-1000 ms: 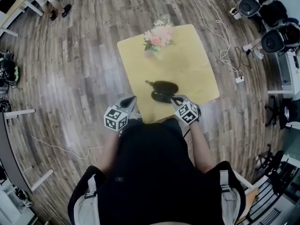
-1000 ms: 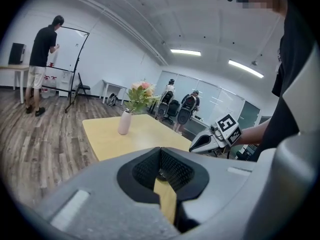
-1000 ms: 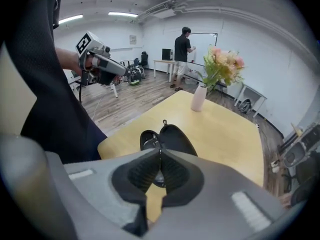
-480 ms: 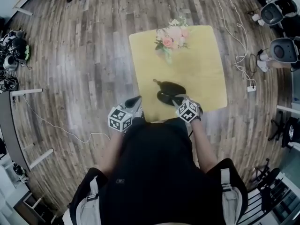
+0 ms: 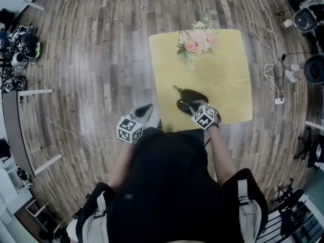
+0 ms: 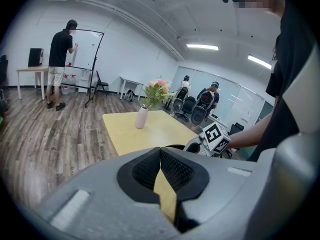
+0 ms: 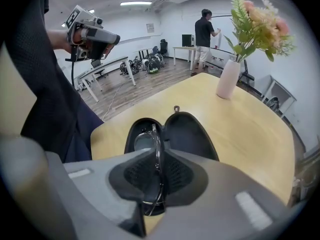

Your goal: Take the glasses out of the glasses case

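A black glasses case [image 5: 191, 98] lies open near the front edge of the yellow table [image 5: 223, 80]. In the right gripper view its lid [image 7: 187, 131] is folded back to the right. Thin metal-framed glasses [image 7: 156, 136] stand edge-on over the case's base, and my right gripper [image 7: 157, 154] is shut on their frame. In the head view the right gripper [image 5: 195, 107] sits right at the case. My left gripper [image 5: 146, 110] hangs off the table's front left corner. Its jaws [image 6: 160, 150] are shut with nothing in them.
A white vase of pink flowers [image 5: 196, 42] stands at the table's far side. Wooden floor surrounds the table, with cables [image 5: 268, 39] and office chairs to the right. A person [image 6: 62, 59] stands at a whiteboard far off.
The head camera has shifted, so the table sits more to the right in view. Both grippers keep about the same places relative to the case.
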Tool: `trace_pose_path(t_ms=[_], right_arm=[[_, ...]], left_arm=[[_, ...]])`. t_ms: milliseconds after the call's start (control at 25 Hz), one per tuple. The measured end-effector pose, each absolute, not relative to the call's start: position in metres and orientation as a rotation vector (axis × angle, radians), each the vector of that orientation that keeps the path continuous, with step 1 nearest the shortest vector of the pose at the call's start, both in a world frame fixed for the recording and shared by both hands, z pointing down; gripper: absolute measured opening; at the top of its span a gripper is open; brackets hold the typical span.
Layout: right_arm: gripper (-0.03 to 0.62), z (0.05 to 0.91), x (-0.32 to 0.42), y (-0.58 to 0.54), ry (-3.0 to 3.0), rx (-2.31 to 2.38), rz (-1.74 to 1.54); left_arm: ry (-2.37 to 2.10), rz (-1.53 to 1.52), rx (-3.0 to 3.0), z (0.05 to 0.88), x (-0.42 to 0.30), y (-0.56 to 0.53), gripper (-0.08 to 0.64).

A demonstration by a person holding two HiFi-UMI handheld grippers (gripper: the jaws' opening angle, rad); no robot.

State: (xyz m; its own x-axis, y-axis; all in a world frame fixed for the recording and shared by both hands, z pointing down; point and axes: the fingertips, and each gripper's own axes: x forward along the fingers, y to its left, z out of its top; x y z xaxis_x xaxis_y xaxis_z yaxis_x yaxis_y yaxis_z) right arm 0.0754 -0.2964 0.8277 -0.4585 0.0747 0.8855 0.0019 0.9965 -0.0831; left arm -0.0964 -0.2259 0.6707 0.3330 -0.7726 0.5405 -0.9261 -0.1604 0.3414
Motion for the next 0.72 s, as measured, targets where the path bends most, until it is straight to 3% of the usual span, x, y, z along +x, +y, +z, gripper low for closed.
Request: trace_pose_path(t_ms=[720], right_arm=[[0.018,0.828,0.076,-0.294,-2.008,-0.074,0.047]], left_arm=[[-1.513,0.291,1.986,0.668,-0.108,-0.231,0.012]])
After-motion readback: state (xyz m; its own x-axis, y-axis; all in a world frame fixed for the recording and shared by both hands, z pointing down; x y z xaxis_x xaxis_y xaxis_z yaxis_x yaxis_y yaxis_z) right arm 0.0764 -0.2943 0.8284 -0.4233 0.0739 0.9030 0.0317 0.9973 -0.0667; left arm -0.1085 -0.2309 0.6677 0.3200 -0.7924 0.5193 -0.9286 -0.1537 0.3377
